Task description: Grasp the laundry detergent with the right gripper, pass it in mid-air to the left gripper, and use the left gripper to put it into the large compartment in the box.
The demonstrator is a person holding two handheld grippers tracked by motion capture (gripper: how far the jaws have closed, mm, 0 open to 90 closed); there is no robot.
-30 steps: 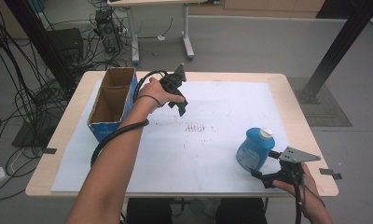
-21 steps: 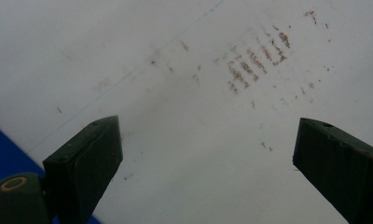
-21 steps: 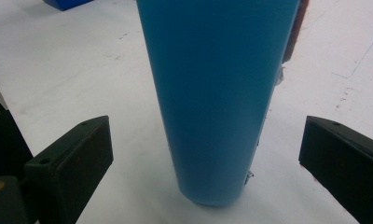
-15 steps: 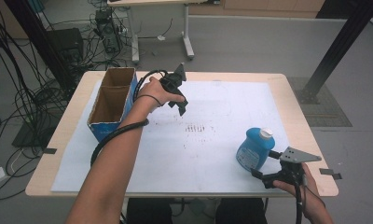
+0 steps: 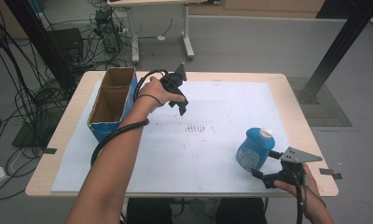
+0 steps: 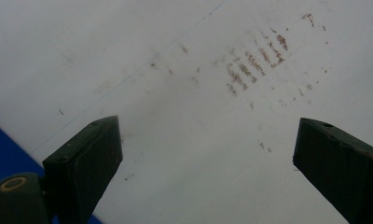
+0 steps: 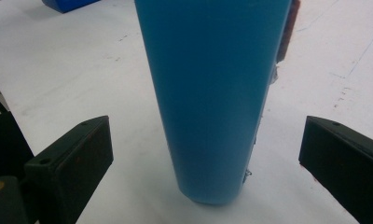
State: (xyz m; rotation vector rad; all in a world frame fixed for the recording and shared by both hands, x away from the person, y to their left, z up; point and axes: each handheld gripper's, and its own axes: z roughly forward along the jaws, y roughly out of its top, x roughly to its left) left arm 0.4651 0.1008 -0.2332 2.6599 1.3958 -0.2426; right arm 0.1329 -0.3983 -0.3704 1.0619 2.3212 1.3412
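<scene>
A blue bottle (image 5: pixel 255 150) stands upright near the front right corner of the surface (image 5: pixel 231 116), white cap up, its long axis vertical. The right hand-held gripper (image 5: pixel 258 174) sits low just in front of it, jaws spread wide and empty; in the right gripper view the bottle (image 7: pixel 212 93) rises squarely between the two jaws, apart from both, so the coming grasp looks to turn on a short push forward and a squeeze across its body. The right hand is far the nearer of the two.

The left hand-held gripper (image 5: pixel 182 108) hangs over the far left part of the sheet, well apart from the bottle, pointed down, its jaws likewise wide with nothing between them. In the left gripper view a patch of brown scuff marks (image 6: pixel 252 63) lies on the white sheet ahead.

An open cardboard box (image 5: pixel 112 100) with blue sides rests at the left edge of the surface, beside the left forearm. The wooden surface is covered by a white sheet. Around it: grey floor, tangled cables (image 5: pixel 31 107) at left, another table's legs (image 5: pixel 187 37) beyond, a black post (image 5: pixel 336 51) at right.
</scene>
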